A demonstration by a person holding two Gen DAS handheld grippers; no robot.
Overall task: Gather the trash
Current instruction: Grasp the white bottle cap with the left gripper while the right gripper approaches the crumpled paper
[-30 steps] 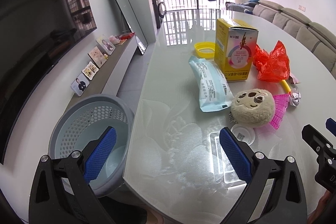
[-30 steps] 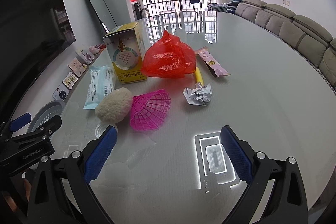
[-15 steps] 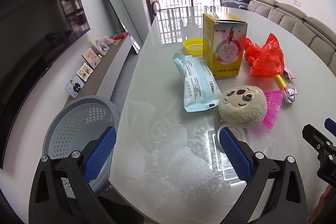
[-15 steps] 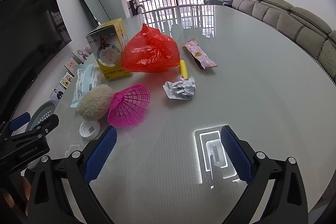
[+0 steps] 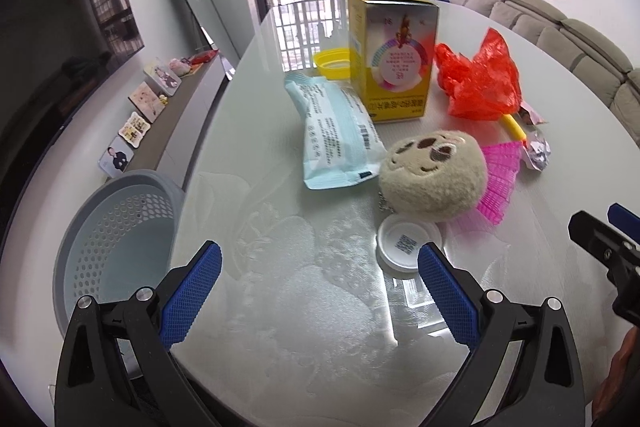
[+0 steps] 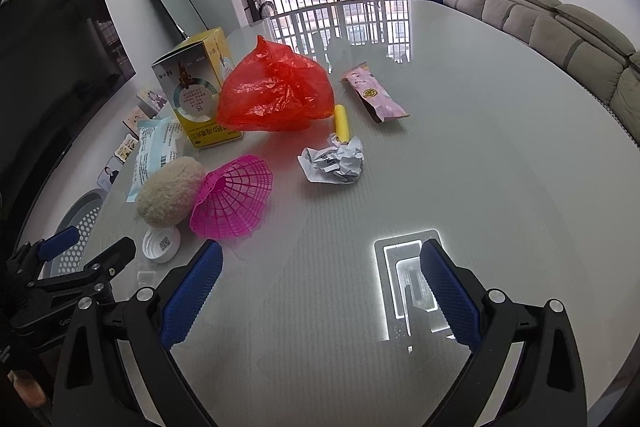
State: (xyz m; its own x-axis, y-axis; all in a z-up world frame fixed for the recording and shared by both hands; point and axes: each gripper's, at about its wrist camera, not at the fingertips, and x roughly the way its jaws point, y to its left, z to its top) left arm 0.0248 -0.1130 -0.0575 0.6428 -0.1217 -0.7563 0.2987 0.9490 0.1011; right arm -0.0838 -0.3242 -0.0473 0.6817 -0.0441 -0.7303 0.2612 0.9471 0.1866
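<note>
Crumpled paper [image 6: 333, 163] lies on the surface [image 6: 480, 147], well ahead of the right hand-held gripper [image 6: 320, 291]; white cap [image 5: 408, 243] sits just before the left hand-held gripper [image 5: 318, 287]. Both spread wide, empty.

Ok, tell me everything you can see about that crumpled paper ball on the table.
The crumpled paper is a loose white wad with grey printed lettering, creased and partly unfolded at its left corner. It lies on the glossy table, just in front of a yellow tube and right of the pink mesh piece. Neither gripper touches it.
</note>
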